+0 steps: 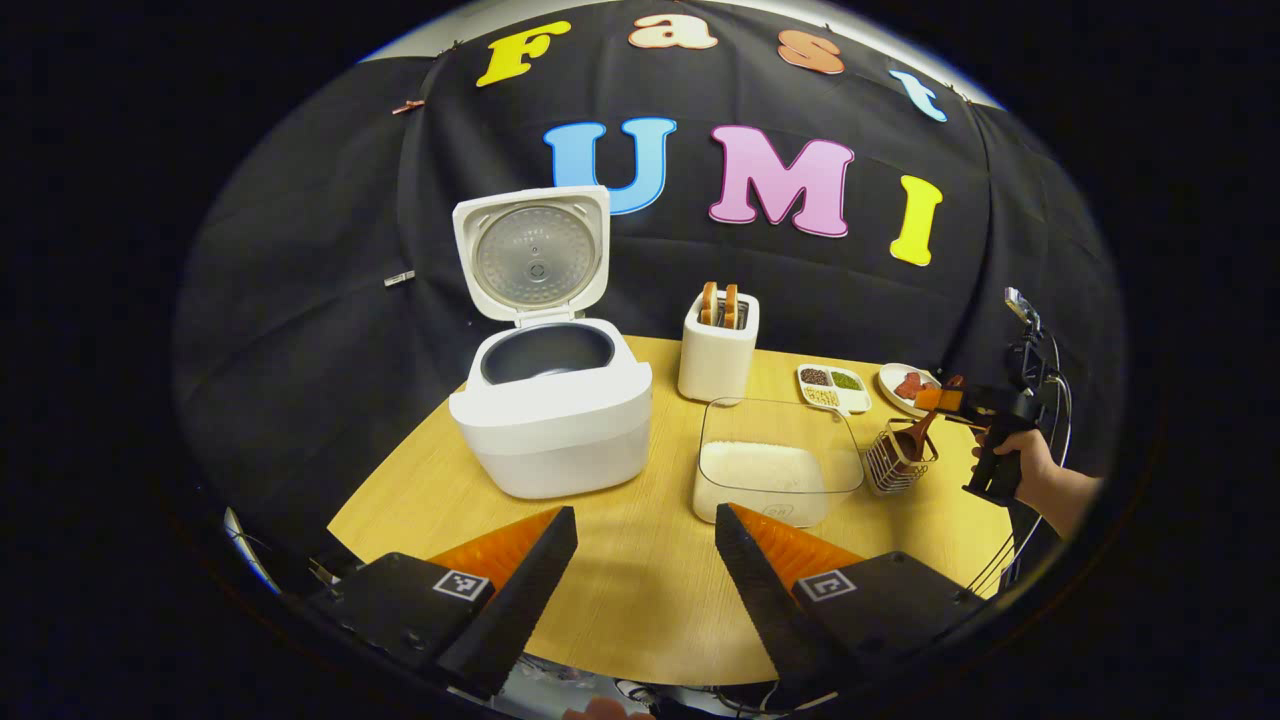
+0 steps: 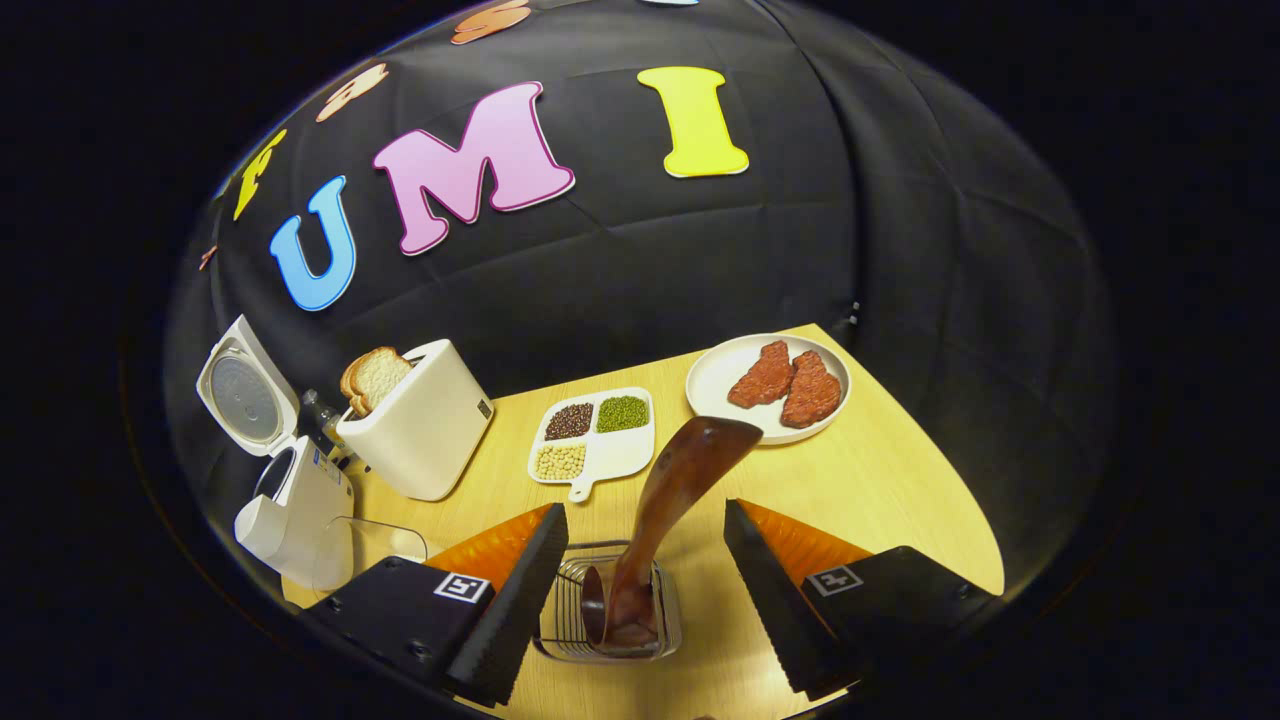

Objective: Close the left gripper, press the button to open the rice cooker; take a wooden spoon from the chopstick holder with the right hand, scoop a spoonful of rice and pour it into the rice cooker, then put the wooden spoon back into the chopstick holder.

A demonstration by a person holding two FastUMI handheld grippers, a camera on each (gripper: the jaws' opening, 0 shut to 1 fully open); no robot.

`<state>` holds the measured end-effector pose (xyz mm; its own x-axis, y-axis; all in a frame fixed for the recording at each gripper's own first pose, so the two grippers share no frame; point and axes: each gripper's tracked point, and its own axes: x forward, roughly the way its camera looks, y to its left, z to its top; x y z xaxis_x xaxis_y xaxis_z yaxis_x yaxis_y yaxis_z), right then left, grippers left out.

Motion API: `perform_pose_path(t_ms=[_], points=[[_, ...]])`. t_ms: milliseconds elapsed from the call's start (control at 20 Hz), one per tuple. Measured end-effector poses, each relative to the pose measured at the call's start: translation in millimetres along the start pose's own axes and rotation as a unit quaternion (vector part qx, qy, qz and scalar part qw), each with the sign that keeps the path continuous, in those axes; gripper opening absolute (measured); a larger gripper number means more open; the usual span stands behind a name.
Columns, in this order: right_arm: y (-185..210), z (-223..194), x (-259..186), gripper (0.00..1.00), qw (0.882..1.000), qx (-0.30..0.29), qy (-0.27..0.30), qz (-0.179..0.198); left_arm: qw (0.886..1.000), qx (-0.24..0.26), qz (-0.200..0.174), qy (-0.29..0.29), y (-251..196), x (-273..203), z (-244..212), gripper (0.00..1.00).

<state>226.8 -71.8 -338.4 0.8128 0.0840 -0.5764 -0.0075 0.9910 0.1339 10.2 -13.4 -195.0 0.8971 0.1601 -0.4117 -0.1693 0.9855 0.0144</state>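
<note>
The wooden spoon (image 2: 672, 500) stands in the chopstick holder (image 2: 608, 600), bowl end down inside the wire basket and handle leaning up and away toward one o'clock in the right gripper view; it rests there because the holder is its storage place and the pick-up has not yet been made. The right gripper (image 2: 645, 560) is positioned directly over the holder with its two fingers spread wide, one at nine o'clock and one at three o'clock of the spoon's shaft, neither touching it. In my judgement this is the approach for the grasp: the shaft lies between the jaws, near the fingertips, and closing would take it low on the handle. In the left gripper view the same holder (image 1: 898, 458) sits at the three o'clock edge of the desk (image 1: 640, 590), with a hand (image 1: 1020, 460) carrying the right gripper above it. At nine o'clock of the holder is the clear rice container (image 1: 775, 460), holding white rice, placed between holder and cooker so the scoop path is short. Further toward nine o'clock stands the rice cooker (image 1: 552, 400), lid raised and inner pot exposed, so the button step appears done. The left gripper (image 1: 645, 545) hangs back at the near desk edge, fingers parted and holding nothing, clear of the working line. Behind are a toaster (image 1: 718, 345), a divided dish of beans (image 2: 595, 435) and a plate (image 2: 720, 375) of meat.
</note>
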Motion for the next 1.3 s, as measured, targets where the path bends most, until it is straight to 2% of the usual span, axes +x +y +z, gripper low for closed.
perform_pose_path(t_ms=[50,200,250,350,400,500,550,600,650,800,1000,1150,1300], points=[[-3.3,-1.2,9.7,0.99,1.000,0.004,0.002,-0.009,1.000,-0.003,0.004,0.006,-0.4,0.3,-4.9,0.96],[0.6,-6.2,27.6,0.99,1.000,0.021,0.009,-0.004,1.000,-0.007,0.011,0.017,-1.3,-0.1,-15.7,0.96],[0.8,-8.1,32.1,0.97,1.000,0.022,0.011,-0.004,1.000,-0.009,0.011,0.021,-3.1,1.0,-19.2,0.96],[0.8,-8.1,37.1,0.86,1.000,0.029,0.010,-0.006,1.000,-0.014,0.008,0.025,-7.6,0.3,-24.3,0.96],[0.3,-7.1,36.9,0.62,0.999,0.031,0.008,-0.010,1.000,-0.013,0.007,0.025,-8.3,-0.2,-25.0,0.96],[5.8,-3.7,35.3,0.37,0.999,0.033,0.007,-0.004,1.000,-0.007,0.010,0.021,-6.0,-0.3,-25.4,0.96],[3.9,-0.2,28.3,0.46,0.999,0.029,0.009,-0.011,1.000,-0.008,0.009,0.017,-5.4,-2.1,-24.8,0.96],[2.7,-3.1,36.3,0.35,0.999,0.030,0.006,-0.015,1.000,-0.012,0.007,0.013,-4.7,-2.6,-23.2,0.96],[10.7,2.3,22.4,0.24,1.000,0.025,0.005,-0.007,1.000,-0.018,0.004,0.012,-4.3,-2.4,-23.9,0.96],[21.6,7.8,6.2,0.20,1.000,0.006,-0.003,-0.005,0.999,-0.033,-0.006,0.007,3.3,-2.7,-24.6,0.96],[42.3,58.2,-36.6,0.17,0.997,-0.001,-0.074,-0.004,0.999,-0.043,0.016,-0.015,42.9,-9.2,-17.0,0.96],[68.2,71.6,-60.5,0.17,0.996,-0.019,-0.085,0.009,0.998,-0.063,0.009,-0.028,65.5,-13.9,-16.5,0.96],[100.8,78.6,-84.7,0.17,0.995,-0.032,-0.093,0.023,0.998,-0.059,-0.002,-0.033,86.2,-16.4,-22.0,0.96]])
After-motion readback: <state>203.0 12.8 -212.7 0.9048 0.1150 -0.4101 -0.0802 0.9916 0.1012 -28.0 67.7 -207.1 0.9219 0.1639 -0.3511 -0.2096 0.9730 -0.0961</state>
